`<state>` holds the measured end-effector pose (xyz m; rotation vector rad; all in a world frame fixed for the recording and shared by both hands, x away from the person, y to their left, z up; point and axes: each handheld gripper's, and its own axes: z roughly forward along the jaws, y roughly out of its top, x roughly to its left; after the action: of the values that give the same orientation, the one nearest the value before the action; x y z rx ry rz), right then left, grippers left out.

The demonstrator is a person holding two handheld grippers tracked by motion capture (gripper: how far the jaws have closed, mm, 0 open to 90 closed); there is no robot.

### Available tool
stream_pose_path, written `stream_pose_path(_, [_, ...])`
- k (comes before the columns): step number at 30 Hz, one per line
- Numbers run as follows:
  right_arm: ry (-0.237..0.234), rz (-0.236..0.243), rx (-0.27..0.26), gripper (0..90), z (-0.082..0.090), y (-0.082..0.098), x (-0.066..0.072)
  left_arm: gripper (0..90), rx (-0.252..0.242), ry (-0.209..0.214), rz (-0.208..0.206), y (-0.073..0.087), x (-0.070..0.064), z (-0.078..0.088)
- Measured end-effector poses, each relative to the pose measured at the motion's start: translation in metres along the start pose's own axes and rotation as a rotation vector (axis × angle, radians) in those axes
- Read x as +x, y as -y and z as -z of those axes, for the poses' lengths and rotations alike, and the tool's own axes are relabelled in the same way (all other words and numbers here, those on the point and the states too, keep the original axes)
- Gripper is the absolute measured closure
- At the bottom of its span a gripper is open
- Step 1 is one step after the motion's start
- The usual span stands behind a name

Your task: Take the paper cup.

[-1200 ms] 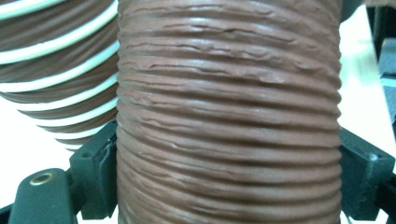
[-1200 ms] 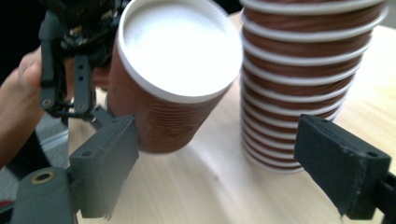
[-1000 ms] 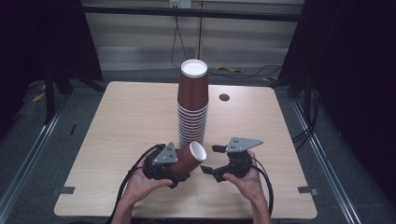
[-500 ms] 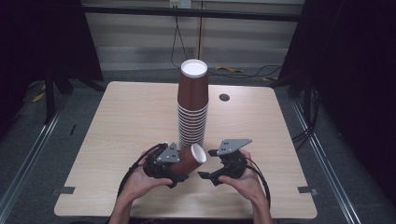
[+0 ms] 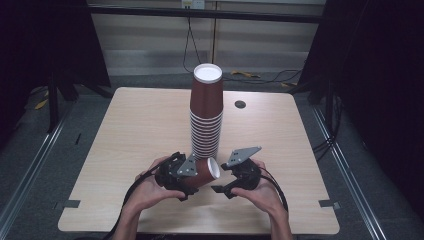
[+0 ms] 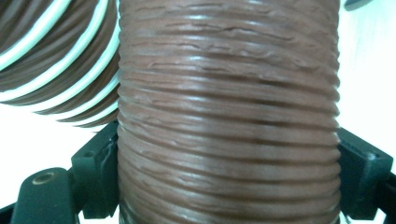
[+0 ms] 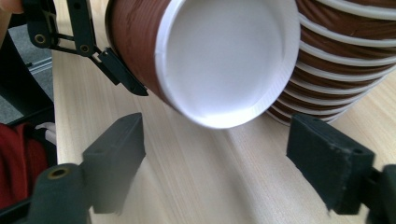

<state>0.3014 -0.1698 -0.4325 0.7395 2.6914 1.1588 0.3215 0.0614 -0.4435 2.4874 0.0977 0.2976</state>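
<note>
Lying sideways between left gripper [image 5: 192, 175] jaws (clamped): cup [image 5: 205, 171].

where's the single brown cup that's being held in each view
High view: the brown paper cup lies sideways low at centre, clamped in the left hand-held gripper, white mouth toward the right hand-held gripper.
Left gripper view: its ribbed wall runs up the middle between the jaws.
Right gripper view: its open mouth sits top centre.
Shared landmark: the stack of cups behind it.
</note>
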Motion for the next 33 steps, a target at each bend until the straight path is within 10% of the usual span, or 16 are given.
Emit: stream_pose_path(33, [-0.121,0.057,0.141,16.9,-0.016,-0.019,-0.003,14.3,0.111,0.057,-0.121,-0.008,-0.008,-0.007])
